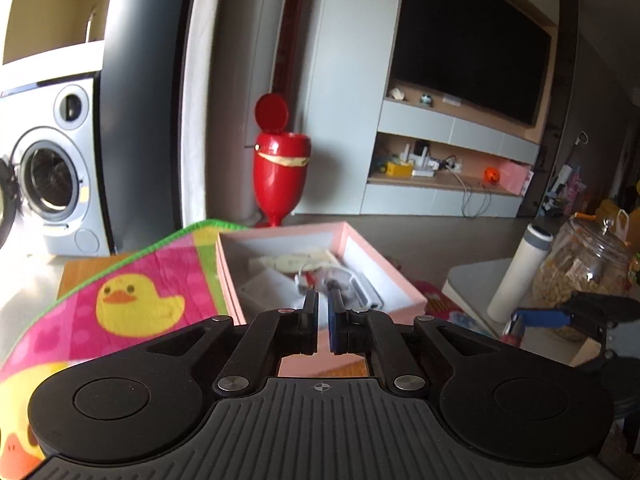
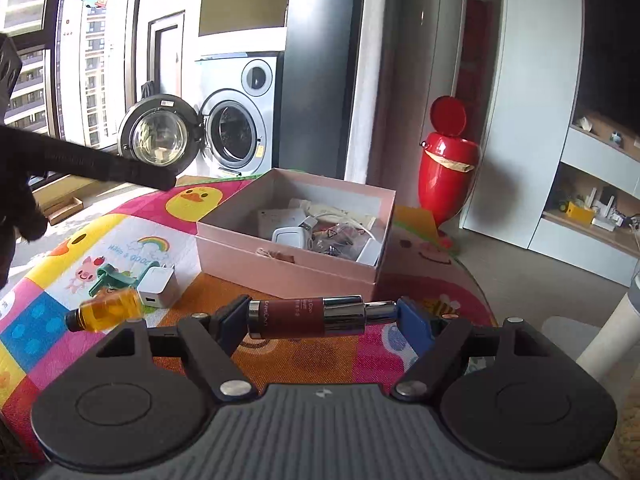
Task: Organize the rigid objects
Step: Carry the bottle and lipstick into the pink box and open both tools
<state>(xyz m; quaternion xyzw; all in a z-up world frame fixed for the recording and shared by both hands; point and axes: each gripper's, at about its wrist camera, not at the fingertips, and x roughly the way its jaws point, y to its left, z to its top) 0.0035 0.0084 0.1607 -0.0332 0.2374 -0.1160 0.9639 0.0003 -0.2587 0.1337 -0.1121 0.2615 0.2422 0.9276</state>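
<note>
Right wrist view, lower centre: right gripper (image 2: 322, 317) is clamping a cosmetic tube (image 2: 308, 317) end to end, blue pads pressing on both tips. Tube is a smooth cylinder, maroon-brown body with small white print on the left part, shiny chrome cap and thinner chrome stem on the right part. Long axis is lying horizontal across the frame, cap end pointing right, hanging above the mat in front of the pink box (image 2: 296, 236).

Lower left of the same view: amber bottle (image 2: 107, 309), clear glassy yellow-orange with a dark neck, is lying on its side, neck pointing left. Just beside it a white charger cube (image 2: 157, 286), matte plastic, prongs up, and a green plastic clip (image 2: 113, 274) behind. All resting on the fuzzy cartoon duck mat (image 2: 120, 236). Centre: pink box is open, square, cardboard, holding white adapters and cables in a jumble. Right of centre: glossy red bin (image 2: 446, 168), lid flipped up.

Left wrist view, centre: left gripper (image 1: 323, 312) is sitting nearly closed, fingers almost together, nothing between, pointing over the pink box (image 1: 360, 252). Right edge: white cylinder bottle (image 1: 520, 272) and glass jar (image 1: 580, 268)
</note>
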